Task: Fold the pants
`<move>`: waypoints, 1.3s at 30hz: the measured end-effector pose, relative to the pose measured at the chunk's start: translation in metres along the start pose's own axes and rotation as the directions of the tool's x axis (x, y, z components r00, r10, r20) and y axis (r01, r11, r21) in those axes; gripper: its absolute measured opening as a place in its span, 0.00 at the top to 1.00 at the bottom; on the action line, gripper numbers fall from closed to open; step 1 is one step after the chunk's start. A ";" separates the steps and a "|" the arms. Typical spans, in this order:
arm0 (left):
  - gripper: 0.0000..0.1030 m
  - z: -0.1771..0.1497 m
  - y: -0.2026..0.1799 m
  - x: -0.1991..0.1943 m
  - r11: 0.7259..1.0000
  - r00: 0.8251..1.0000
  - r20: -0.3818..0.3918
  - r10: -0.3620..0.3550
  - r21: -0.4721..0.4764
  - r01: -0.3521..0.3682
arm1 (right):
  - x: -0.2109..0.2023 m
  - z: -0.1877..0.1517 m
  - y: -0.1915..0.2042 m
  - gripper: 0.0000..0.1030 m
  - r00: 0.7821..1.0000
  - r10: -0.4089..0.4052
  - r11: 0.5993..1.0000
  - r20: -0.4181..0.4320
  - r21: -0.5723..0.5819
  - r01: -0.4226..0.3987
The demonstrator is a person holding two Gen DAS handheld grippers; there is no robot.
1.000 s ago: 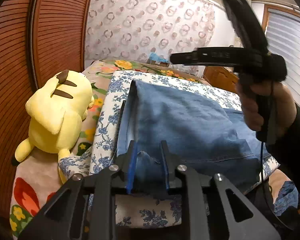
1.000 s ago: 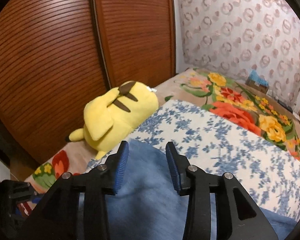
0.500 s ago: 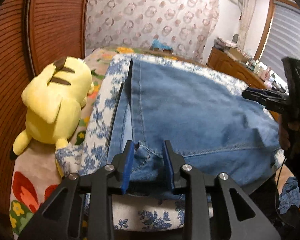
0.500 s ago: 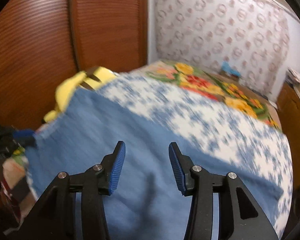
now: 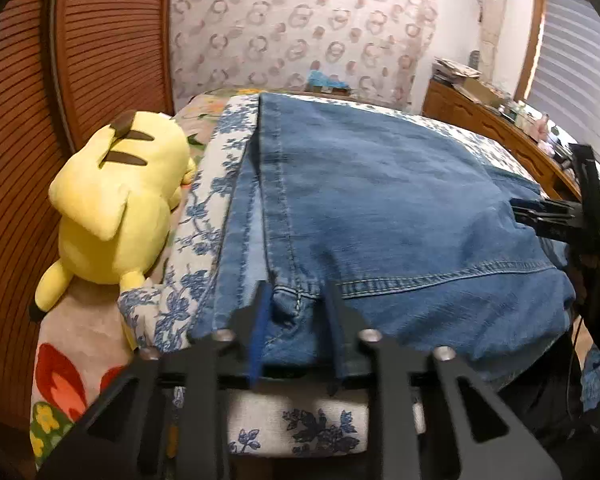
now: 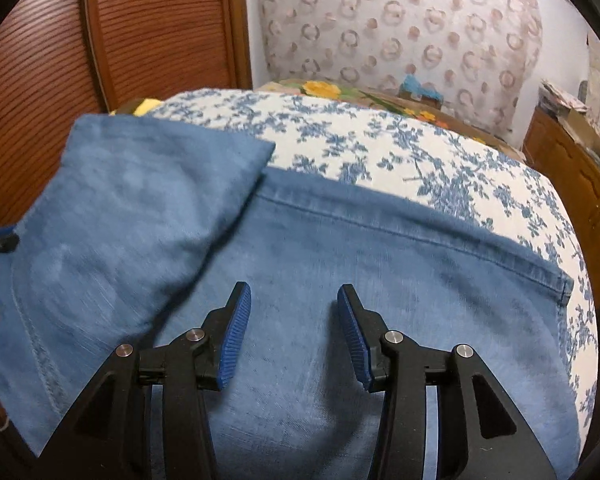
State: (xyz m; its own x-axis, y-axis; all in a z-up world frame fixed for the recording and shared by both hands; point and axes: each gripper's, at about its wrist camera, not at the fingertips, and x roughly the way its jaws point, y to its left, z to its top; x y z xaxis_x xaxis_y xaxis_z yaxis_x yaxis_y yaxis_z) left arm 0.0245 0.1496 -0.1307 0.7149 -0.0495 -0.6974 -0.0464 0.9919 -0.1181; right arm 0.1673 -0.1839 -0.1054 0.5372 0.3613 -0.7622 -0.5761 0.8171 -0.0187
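Observation:
Blue denim pants (image 5: 380,200) lie folded on a blue-flowered white cushion (image 5: 204,216). My left gripper (image 5: 296,304) has its fingers either side of a bunched hem corner at the near edge and pinches that denim. In the right wrist view the pants (image 6: 340,272) fill the lower frame, with a folded flap (image 6: 132,208) lying over the left part. My right gripper (image 6: 294,336) is open and empty, just above the denim. It also shows in the left wrist view (image 5: 560,216) at the pants' right edge.
A yellow plush toy (image 5: 112,204) lies left of the cushion against a brown slatted wardrobe door (image 5: 16,120). A floral bedspread (image 5: 64,380) lies under the cushion. A wooden dresser (image 5: 500,136) with clutter runs along the right, below a window blind (image 5: 580,52).
My right gripper has dropped from high over the pants to their right edge, open throughout. The pants now lie flatter and wider. My left gripper keeps its hold on the hem corner.

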 end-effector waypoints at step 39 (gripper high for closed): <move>0.59 0.034 -0.047 -0.020 0.995 0.994 0.046 -0.096 0.032 0.095 | 0.002 -0.002 -0.001 0.51 1.000 -0.011 1.000 -0.006 -0.003 0.011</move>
State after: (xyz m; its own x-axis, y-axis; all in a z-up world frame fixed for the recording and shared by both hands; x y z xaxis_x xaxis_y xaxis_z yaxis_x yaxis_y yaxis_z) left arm 0.0366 0.1078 -0.0871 0.7477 -0.1390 -0.6493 0.0439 0.9861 -0.1605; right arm 0.1680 -0.1848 -0.1082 0.5398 0.3496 -0.7657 -0.5723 0.8195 -0.0293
